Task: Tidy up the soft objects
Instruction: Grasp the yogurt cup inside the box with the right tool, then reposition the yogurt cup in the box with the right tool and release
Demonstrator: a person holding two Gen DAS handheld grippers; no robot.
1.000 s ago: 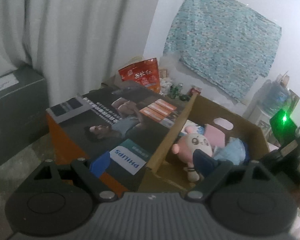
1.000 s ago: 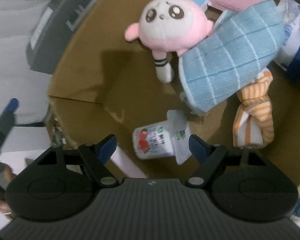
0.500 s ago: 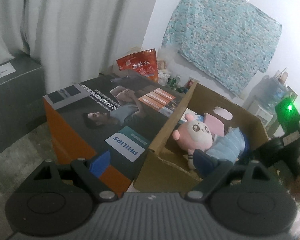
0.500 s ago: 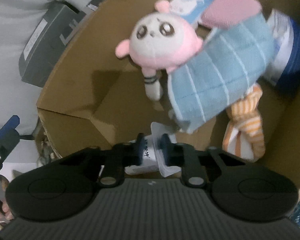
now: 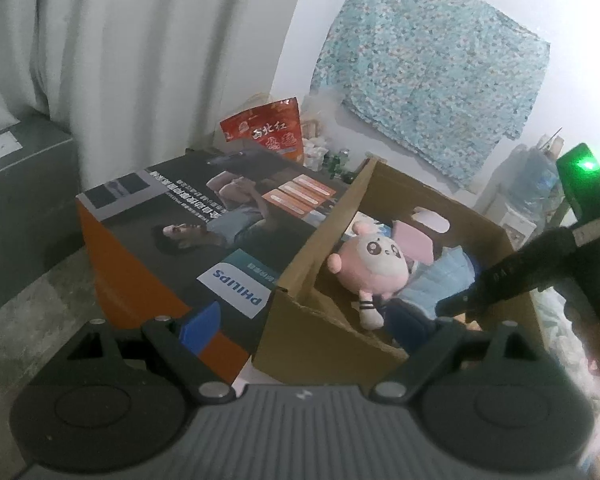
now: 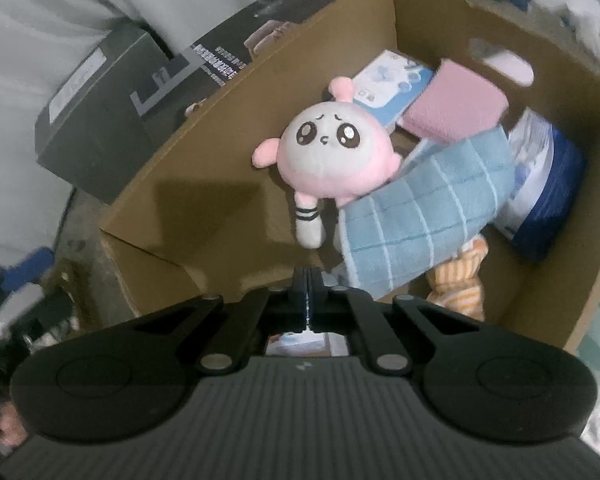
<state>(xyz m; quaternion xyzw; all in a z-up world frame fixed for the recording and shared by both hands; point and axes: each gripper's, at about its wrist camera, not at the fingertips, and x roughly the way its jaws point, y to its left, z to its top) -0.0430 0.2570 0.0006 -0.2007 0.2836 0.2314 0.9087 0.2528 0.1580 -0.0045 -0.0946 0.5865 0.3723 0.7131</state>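
Open carton filling the frame centre in the right wrist view, printed box against its left wall. Inside, blue towel at centre right, pink plush at centre touching it, striped cloth lower right. Right gripper at bottom centre, jaws clenched with a white packet glimpsed beneath, grasp uncertain; left gripper with jaws released, nothing between.

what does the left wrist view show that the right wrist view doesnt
Only the left wrist view: the patterned cloth on the wall and the open left gripper. Only the right wrist view: the orange striped cloth and the shut right gripper pinching a small white packet. Both: the cardboard box, pink plush and blue towel.
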